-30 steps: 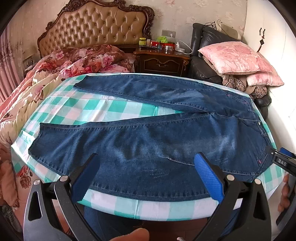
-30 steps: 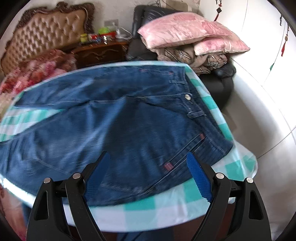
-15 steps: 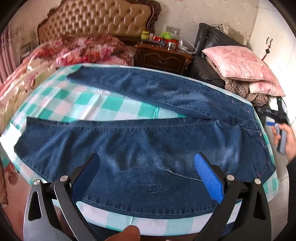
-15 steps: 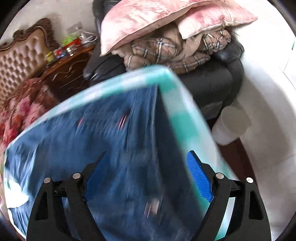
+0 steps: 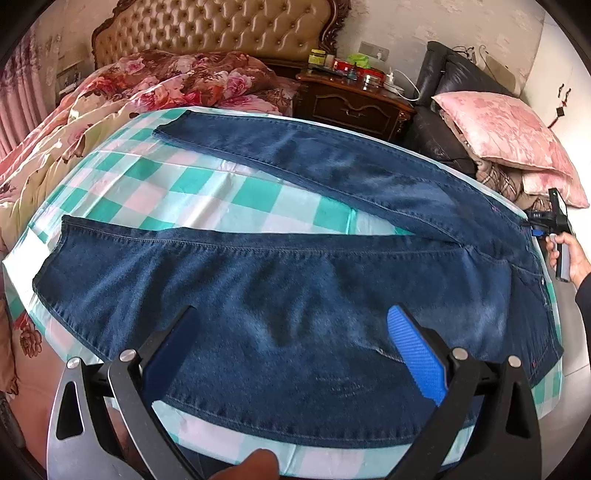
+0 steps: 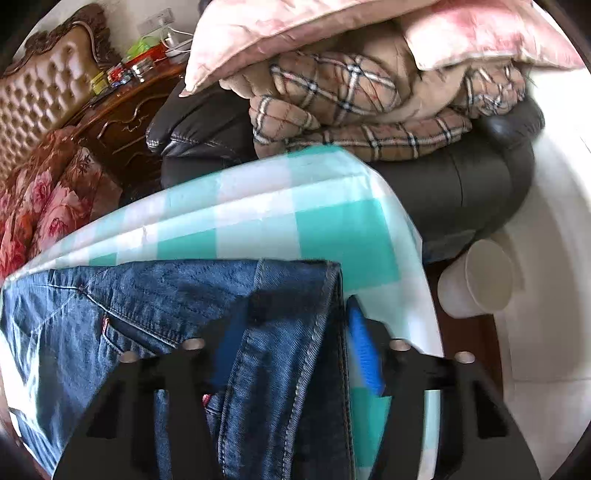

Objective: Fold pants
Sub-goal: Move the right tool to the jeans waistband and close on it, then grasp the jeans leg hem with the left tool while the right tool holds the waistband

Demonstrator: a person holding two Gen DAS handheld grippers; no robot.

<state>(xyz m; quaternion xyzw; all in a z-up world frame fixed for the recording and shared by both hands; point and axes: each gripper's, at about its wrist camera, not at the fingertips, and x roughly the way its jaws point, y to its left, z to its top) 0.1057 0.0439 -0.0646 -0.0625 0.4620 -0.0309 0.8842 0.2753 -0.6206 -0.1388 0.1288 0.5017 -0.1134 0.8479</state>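
**Right gripper closing on the waistband, left poised over the near leg**

Your jeans (image 5: pixel 295 295) lie flat on the green-and-white checked tablecloth (image 5: pixel 207 192), legs splayed apart toward the bed (image 5: pixel 92 122), waist toward the black armchair (image 6: pixel 461 192). The near leg runs straight across under your left gripper (image 5: pixel 291 347); its two blue pads stand wide apart above the denim, one on each side of the thigh, with nothing pinched between them.

At the waist end, your right gripper (image 6: pixel 295 354) has just been closing, and the far corner of the waistband (image 6: pixel 306 295) now sits bunched between its narrowed fingers. The right blue pad (image 6: pixel 364 354) lies against the outer edge of the band, over the cloth; the left pad is blurred, so you cannot tell for certain that it presses the fabric. In the left wrist view, your right hand (image 5: pixel 569 254) shows at the table's far right edge. A white cup (image 6: pixel 480 280) stands on the floor beside the armchair, under pink pillows (image 6: pixel 295 33).
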